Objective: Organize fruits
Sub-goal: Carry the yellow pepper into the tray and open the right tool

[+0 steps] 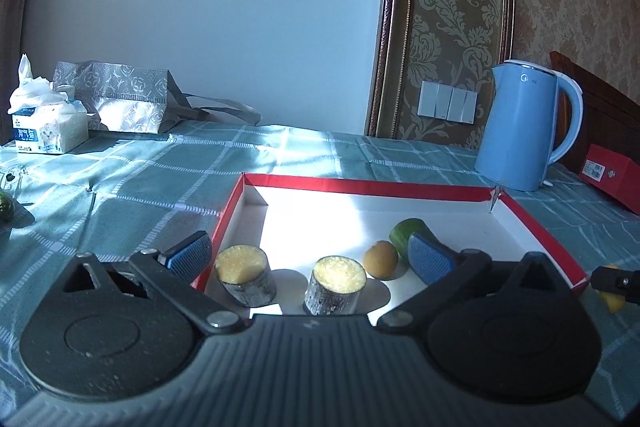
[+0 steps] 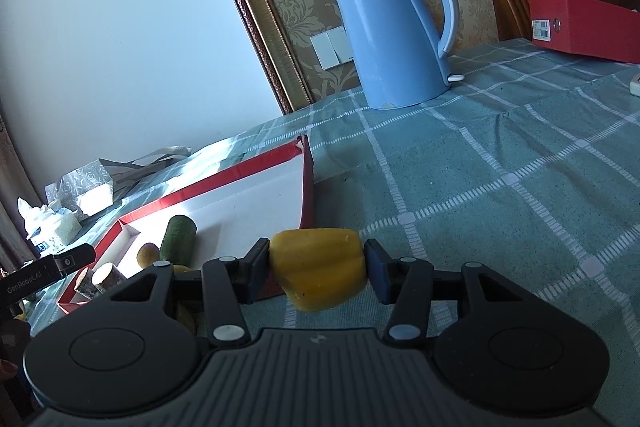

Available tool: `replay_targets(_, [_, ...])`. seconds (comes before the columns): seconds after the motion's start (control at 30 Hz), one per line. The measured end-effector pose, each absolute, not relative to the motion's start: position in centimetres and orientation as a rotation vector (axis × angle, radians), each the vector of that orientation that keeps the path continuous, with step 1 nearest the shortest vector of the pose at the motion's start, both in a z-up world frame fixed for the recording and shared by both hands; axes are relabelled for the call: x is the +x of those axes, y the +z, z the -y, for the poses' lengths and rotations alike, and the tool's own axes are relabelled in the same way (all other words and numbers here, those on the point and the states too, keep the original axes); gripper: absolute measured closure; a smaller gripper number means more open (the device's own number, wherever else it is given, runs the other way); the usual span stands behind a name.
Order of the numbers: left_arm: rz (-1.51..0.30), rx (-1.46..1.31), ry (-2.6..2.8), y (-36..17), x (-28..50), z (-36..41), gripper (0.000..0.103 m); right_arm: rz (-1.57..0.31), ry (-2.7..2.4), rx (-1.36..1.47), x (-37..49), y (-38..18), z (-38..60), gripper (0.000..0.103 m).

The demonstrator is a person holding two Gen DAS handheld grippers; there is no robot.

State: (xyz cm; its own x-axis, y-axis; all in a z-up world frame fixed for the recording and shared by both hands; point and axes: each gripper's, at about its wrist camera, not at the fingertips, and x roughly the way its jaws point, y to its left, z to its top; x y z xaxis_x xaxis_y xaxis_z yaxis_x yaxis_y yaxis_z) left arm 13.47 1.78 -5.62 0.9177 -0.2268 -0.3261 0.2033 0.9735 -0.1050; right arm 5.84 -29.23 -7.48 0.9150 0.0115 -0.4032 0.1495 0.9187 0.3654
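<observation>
Holding yellow pepper (image 2: 320, 267) pinched between its fingers beside red-rimmed box (image 2: 306, 179): right gripper (image 2: 318, 269). Left gripper (image 1: 310, 255) spread wide over box holding corn pieces (image 1: 244, 277), yellow fruit (image 1: 381, 259), cucumber (image 1: 406, 233).

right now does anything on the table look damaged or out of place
The red box has a split far right corner, with the card torn open at the seam. One green fruit lies alone on the cloth at the far left, outside the box. Nothing looks spilled.
</observation>
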Motion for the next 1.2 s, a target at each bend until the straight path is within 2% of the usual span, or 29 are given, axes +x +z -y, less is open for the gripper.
replay_targets(0.27, [-0.334, -0.125, -0.244, -5.8, 11.4, -3.0, 0.000, -0.396, -0.034, 0.355, 6.8, -6.3, 28.6, 0.053])
replay_targets(0.6, [-0.451, -0.138, -0.316, -6.5, 11.4, -3.1, 0.000, -0.420, 0.052, 0.174, 11.2, -4.0, 25.9, 0.053])
replay_targets(0.83, [-0.439, -0.125, -0.320, -6.5, 10.7, -3.1, 0.000, -0.469, 0.077, 0.030, 14.4, -4.6, 23.9, 0.053])
replay_targets(1.2, [-0.408, -0.076, -0.304, -6.2, 10.2, -2.4, 0.000, -0.555, 0.065, 0.033, 18.3, -6.3, 23.8, 0.052])
